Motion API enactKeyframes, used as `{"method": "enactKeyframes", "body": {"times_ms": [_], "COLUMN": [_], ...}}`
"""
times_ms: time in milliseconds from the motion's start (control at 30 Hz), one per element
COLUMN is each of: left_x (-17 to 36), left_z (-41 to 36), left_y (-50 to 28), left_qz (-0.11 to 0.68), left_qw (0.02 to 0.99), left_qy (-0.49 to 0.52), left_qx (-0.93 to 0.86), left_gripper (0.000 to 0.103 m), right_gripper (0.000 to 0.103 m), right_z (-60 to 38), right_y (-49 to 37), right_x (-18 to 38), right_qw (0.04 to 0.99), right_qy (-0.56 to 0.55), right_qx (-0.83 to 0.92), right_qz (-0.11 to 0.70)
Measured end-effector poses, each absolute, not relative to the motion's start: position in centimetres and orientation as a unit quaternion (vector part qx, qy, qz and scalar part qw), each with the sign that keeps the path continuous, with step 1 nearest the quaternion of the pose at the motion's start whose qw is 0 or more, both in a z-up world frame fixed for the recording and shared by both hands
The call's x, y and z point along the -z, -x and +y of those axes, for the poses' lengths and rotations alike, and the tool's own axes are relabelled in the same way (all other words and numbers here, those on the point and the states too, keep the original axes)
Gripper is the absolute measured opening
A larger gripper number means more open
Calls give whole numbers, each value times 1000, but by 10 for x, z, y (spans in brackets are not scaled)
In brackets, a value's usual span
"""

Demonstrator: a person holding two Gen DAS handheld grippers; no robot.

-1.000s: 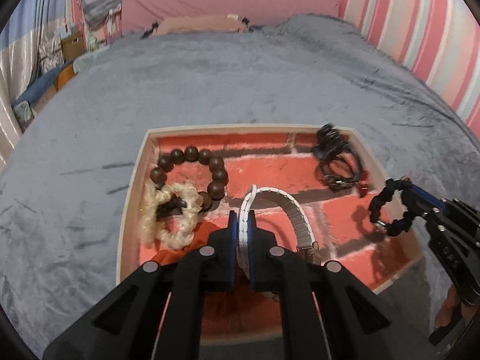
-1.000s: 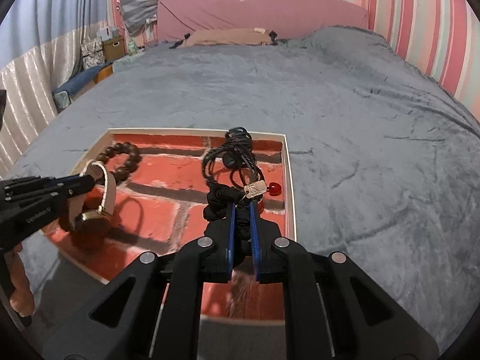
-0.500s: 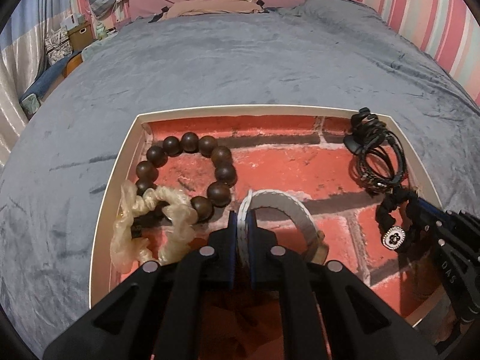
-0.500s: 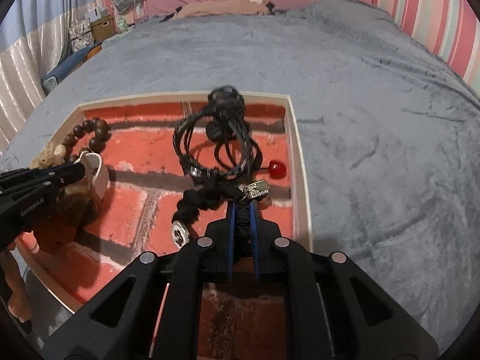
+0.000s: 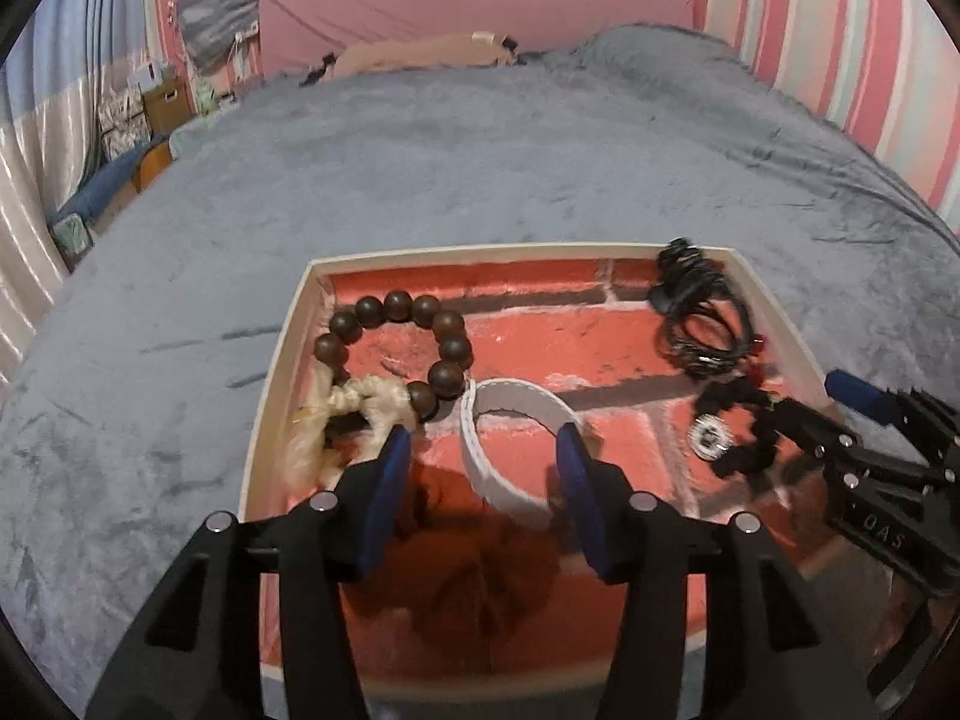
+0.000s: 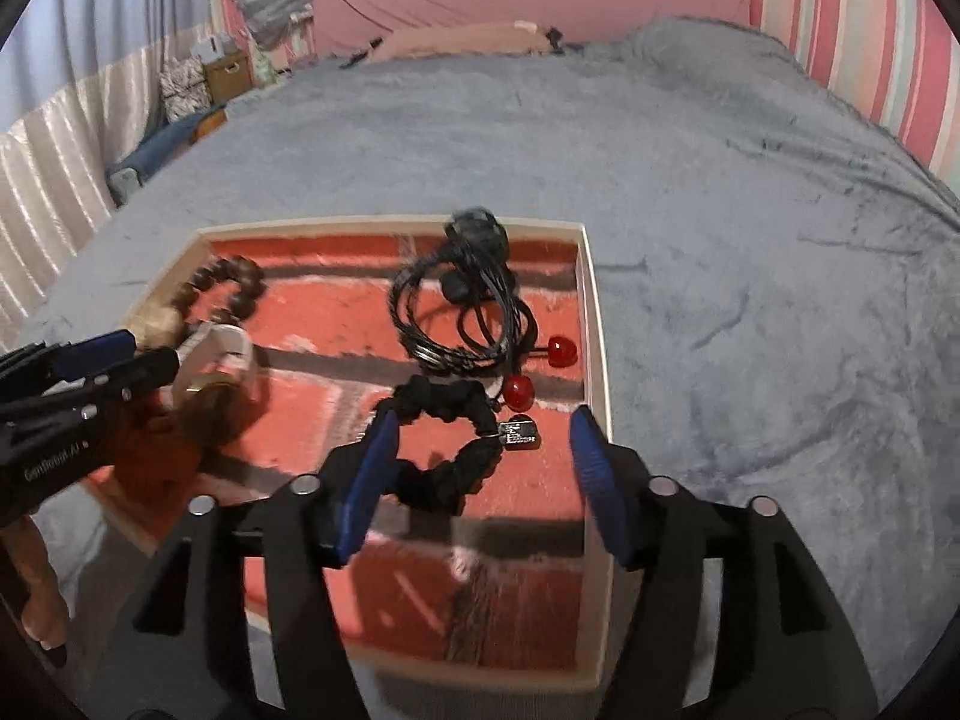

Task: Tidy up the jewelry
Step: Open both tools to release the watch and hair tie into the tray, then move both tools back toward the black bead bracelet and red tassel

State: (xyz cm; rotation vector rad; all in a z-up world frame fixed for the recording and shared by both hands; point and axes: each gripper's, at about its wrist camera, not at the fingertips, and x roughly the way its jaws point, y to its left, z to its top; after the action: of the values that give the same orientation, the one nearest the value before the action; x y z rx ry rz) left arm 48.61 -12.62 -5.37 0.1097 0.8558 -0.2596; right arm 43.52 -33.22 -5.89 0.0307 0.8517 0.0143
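A shallow cream-rimmed tray (image 5: 282, 336) with a red brick-print floor lies on the bed; it also shows in the right wrist view (image 6: 591, 312). My left gripper (image 5: 483, 474) is open, with the white watch band (image 5: 510, 420) lying free between its fingers. My right gripper (image 6: 480, 468) is open over the black braided bracelet (image 6: 447, 438) with its metal tag, which rests on the tray floor. A brown bead bracelet (image 5: 414, 342), a cream scrunchie (image 5: 336, 420) and a coiled black cord necklace (image 6: 468, 312) with red beads also lie in the tray.
The tray sits on a grey plush blanket (image 5: 480, 150) covering the bed. A pink pillow (image 5: 468, 6) and striped wall are at the far end. Boxes and clutter (image 5: 150, 108) stand at the far left beside the bed.
Both grippers have opened. The left let go of the white watch band and the right let go of the black braided bracelet; both pieces now lie in the tray.
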Motion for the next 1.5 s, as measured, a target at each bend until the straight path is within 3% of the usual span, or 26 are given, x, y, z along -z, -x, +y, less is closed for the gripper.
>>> {"method": "enactKeyframes", "body": {"times_ms": [67, 133, 200, 333, 400, 700, 1000, 1500], "left_x": [43, 29, 16, -8, -18, -33, 1, 68], "left_z": [-121, -113, -102, -81, -73, -49, -48, -54], "left_y": [-473, -458, -440, -396, -371, -268, -187, -179], "left_qz": [407, 394, 376, 356, 351, 330, 321, 374], "left_qw": [903, 910, 919, 927, 930, 937, 940, 921], "left_qy": [-53, -56, -59, -55, -56, -40, -52, -41], "left_qx": [123, 119, 106, 106, 99, 111, 100, 96], "left_gripper": [53, 63, 81, 85, 92, 94, 96, 96], "right_gripper": [76, 86, 99, 99, 99, 99, 99, 99], "right_z": [-332, -333, -333, -330, -328, -303, -298, -311], "right_y": [-421, -403, -385, -341, -320, -215, -147, -138], "right_x": [45, 30, 18, -3, -9, -18, 19, 73], "right_qw": [917, 924, 930, 937, 938, 944, 940, 924], "right_qy": [-11, -10, -10, -11, -5, 48, 52, 37], "right_qx": [-5, -5, 0, 1, 0, 12, 26, 48], "right_qz": [400, 383, 368, 350, 346, 325, 337, 378]}}
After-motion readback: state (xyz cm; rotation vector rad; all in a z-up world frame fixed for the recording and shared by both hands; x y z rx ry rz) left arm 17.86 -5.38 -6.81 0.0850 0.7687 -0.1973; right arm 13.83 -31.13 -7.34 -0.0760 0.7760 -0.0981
